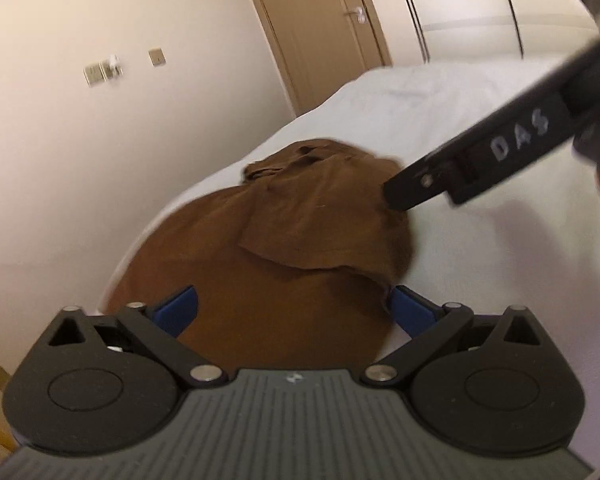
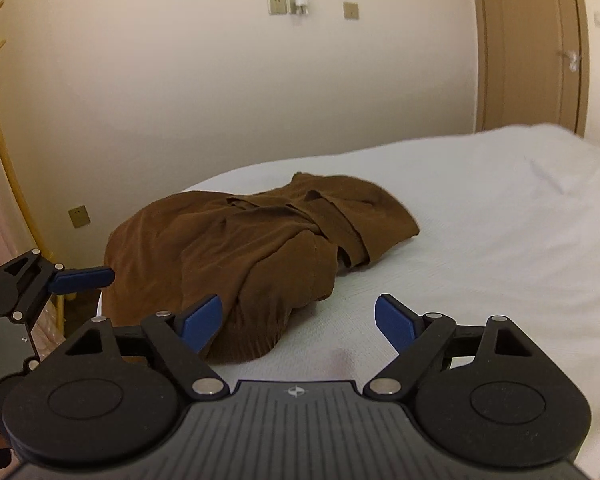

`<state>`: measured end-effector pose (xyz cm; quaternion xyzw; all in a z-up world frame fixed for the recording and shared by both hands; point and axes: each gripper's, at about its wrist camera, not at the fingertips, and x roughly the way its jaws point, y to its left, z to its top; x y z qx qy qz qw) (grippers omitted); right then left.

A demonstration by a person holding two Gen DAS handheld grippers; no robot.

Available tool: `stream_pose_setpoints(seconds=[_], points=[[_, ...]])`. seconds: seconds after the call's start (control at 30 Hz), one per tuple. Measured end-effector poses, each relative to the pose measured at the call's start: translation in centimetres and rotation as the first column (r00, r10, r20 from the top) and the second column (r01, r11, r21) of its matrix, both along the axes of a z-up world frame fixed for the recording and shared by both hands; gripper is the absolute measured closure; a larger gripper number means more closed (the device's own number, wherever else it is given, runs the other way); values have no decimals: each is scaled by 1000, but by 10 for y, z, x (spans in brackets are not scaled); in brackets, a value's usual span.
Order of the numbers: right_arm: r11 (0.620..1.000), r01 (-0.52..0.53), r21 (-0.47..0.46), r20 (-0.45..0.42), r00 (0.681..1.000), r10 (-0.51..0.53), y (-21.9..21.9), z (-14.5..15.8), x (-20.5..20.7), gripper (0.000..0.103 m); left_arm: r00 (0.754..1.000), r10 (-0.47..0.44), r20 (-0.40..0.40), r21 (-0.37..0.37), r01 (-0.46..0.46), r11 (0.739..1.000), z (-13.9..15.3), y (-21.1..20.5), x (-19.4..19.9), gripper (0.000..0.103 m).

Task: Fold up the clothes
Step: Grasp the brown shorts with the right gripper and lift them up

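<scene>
A brown garment [image 2: 260, 248] lies crumpled in a heap on the white bed [image 2: 500, 240], near the bed's left edge. My right gripper [image 2: 298, 320] is open and empty, just in front of the heap's near end; its left blue pad [image 2: 200, 320] sits against the cloth. My left gripper [image 1: 292, 308] is open, low over the brown garment [image 1: 284, 240], its blue pads on either side of the cloth. The left gripper also shows at the left edge of the right wrist view [image 2: 84, 278]. The right gripper's black body [image 1: 500, 152] crosses the left wrist view from the upper right.
The bed's left edge [image 2: 104, 300] drops off beside the garment. A cream wall with sockets [image 2: 278, 5] stands behind the bed. A brown door [image 2: 540, 48] is at the right. A yellow coat stand [image 2: 4, 120] stands at the left.
</scene>
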<state>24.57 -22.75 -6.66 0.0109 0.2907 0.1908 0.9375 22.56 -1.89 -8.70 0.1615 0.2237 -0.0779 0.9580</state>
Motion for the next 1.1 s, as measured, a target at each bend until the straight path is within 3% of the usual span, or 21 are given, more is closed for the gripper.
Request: stream_pose_setpoints(seconds=[0.13,0.27,0.33,0.4,0.47,0.5,0.7,0.9,1.0,1.1], points=[[998,-13,54,-33,999,15,0,-10,14,24,998,68,19,15,-68,998,3,19,16,14],[994,-18,108,-61,998,25,3,-19,25,25,990,135,39,28,-136,990,6,38,32,15],[991,-16,129,-79,997,26,6,-23,32,28,992,117,38,-3,-117,993,8,40,26,11],[988,-11,155,-102,994,27,9,-27,39,39,996,83,30,-14,-83,996,5,36,15,7],[981,-9,195,-124,992,34,9,-27,42,73,999,41,22,-7,-41,999,0,27,1,7],[977,-8,211,-131,991,36,9,-26,41,79,1000,18,13,-5,-18,1000,-3,21,-7,7],[978,-7,210,-19,1000,11,-17,18,-7,87,988,-152,39,-18,152,988,-8,-20,-56,4],[976,120,183,105,984,-141,-101,85,-124,88,924,-361,126,-37,368,929,13,-75,-113,3],[960,222,169,151,957,-248,-147,112,-196,88,871,-465,161,-73,480,874,23,-104,-145,1],[926,349,145,188,909,-373,-185,133,-271,87,810,-555,189,-91,578,811,31,-131,-178,1]])
